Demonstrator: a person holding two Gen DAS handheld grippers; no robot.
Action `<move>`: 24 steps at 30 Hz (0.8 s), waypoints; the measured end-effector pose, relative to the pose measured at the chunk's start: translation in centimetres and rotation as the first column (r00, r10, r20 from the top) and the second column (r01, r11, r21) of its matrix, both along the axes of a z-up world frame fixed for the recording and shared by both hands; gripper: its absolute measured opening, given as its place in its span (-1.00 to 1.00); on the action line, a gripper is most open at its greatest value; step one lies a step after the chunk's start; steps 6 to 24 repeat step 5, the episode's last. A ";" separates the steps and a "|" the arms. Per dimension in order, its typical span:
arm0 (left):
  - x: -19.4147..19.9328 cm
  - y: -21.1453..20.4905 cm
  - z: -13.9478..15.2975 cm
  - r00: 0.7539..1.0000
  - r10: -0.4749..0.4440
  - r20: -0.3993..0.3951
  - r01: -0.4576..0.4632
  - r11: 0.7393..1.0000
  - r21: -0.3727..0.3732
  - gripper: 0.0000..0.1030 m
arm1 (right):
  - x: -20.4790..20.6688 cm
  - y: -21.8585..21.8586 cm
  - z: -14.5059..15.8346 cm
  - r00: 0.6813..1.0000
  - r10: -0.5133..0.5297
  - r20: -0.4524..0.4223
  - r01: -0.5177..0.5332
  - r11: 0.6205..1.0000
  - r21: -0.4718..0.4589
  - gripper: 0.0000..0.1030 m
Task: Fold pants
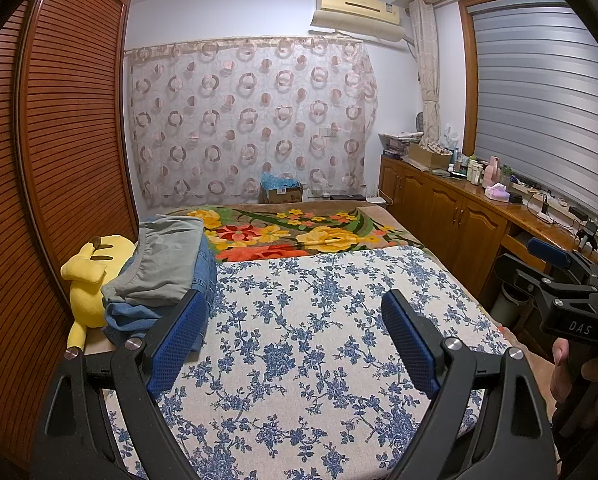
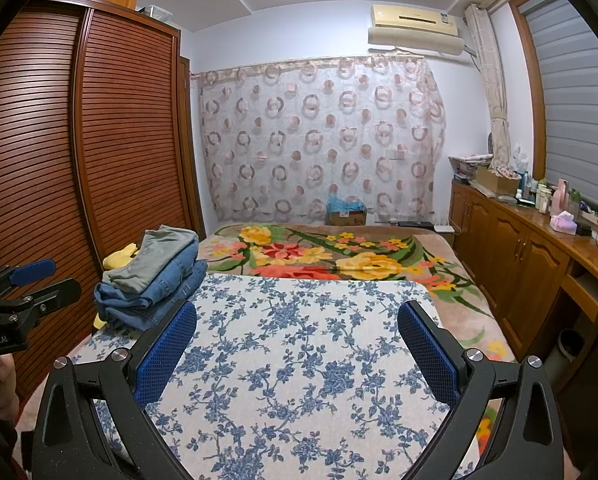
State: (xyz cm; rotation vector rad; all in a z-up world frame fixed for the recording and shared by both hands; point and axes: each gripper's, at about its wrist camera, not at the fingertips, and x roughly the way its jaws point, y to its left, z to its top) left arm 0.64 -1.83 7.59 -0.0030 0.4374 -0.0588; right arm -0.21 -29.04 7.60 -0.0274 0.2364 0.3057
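Both fisheye views show an evenly lit bedroom under soft indoor light from above. Shadows are faint, with a soft one behind the patterned curtain (image 1: 251,120). The wooden cabinet top (image 1: 495,204) carries a mild sheen. Focus is sharp throughout. Straight lines bow strongly toward the edges, and the corners fall into black.

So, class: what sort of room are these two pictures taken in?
Most likely a home bedroom: a bed with a flowered blanket, a slatted wooden wardrobe beside it, and a stack of folded pants on the bed.
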 end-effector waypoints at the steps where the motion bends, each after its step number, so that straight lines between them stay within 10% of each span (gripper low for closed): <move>1: 0.0 0.0 0.0 1.000 0.000 0.000 0.000 1.000 0.000 0.74 | 0.0 0.0 0.0 1.000 -0.001 0.000 0.001 1.000 -0.001 0.95; 24: 0.0 0.1 0.0 1.000 -0.001 0.000 0.001 1.000 -0.001 0.74 | 0.0 0.0 0.0 1.000 0.000 0.000 0.000 1.000 0.000 0.95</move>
